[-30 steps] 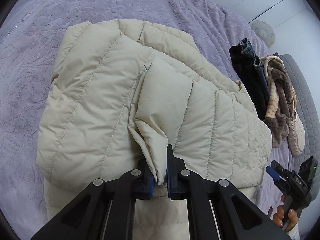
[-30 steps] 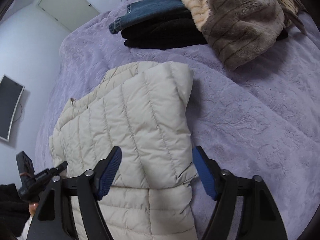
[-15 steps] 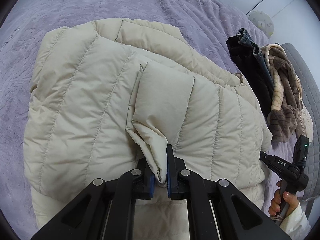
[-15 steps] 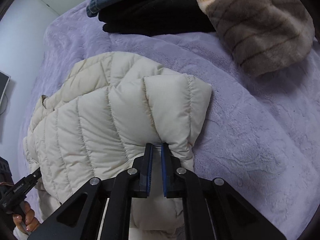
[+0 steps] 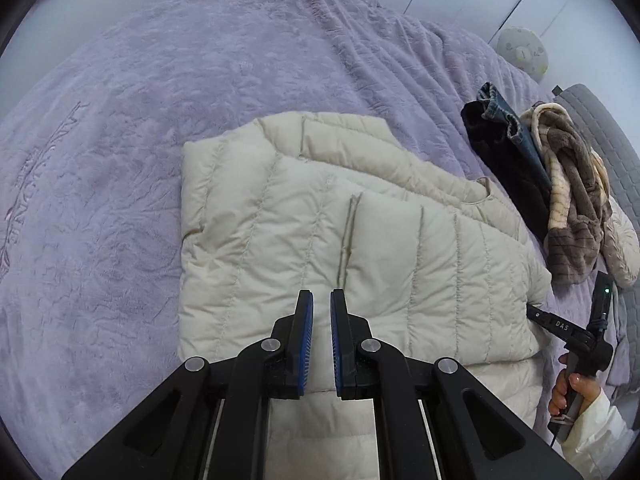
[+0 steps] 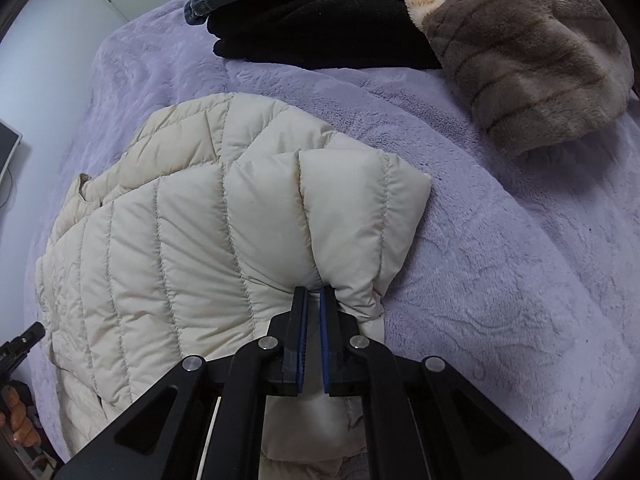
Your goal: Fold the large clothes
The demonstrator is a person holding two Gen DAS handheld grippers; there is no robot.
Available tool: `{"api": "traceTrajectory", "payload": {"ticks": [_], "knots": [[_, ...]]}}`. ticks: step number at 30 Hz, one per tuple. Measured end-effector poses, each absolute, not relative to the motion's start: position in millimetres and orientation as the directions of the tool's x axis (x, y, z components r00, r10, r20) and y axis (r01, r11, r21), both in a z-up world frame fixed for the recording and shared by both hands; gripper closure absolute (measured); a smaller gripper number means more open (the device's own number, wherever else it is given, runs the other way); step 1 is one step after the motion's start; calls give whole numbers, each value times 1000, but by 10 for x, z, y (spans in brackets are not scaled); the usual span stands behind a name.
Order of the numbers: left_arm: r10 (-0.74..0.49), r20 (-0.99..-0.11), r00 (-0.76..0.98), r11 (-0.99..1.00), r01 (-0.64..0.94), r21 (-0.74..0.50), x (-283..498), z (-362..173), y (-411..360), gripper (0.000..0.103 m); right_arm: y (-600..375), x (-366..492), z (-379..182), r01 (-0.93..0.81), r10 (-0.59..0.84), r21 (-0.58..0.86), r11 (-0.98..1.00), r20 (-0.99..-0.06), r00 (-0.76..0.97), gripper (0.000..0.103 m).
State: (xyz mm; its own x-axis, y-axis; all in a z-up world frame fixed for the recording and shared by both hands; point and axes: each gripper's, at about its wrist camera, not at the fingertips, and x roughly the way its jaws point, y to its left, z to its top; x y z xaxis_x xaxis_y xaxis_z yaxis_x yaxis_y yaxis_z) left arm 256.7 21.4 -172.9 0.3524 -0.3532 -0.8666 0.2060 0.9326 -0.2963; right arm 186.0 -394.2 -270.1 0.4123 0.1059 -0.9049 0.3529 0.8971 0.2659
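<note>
Left claw point(image 5: 319, 300) clenched empty above jacket point(image 5: 280, 240); right claw point(image 6: 313, 296) grasping jacket's puffy edge on bed point(image 6: 520, 280), dark clothes point(image 6: 320, 28) lying well beyond

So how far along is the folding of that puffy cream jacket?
Partly done: the cream jacket lies with its sides folded in on the purple bedspread. The right gripper pinches its corner; the left gripper holds nothing. The final fold remains.
</note>
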Motion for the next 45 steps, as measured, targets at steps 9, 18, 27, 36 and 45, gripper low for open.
{"api": "traceTrajectory", "payload": {"ticks": [9,18,27,36,45], "knots": [[-307,-910,278,926,308,-219,2647,-2058,-346,93,-3879,1814,-2632,338,72,223,914,-911,406,98],[-267,-922,280,933,313,-176,2501,-2227,-335,93,-3993,1656,-2601,388,77,247,888,-911,404,98],[-263,-919,292,944,274,-183,2454,-2051,-224,93,-4016,1412,-2367,428,73,251,868,-918,390,94],[-223,-935,277,955,254,-152,2195,-1828,-90,93,-3894,1039,-2186,452,130,294,842,-924,358,93],[-146,-950,276,966,245,-77,1776,-1579,19,93,-3600,659,-2013,453,200,342,823,-922,333,91]]}}
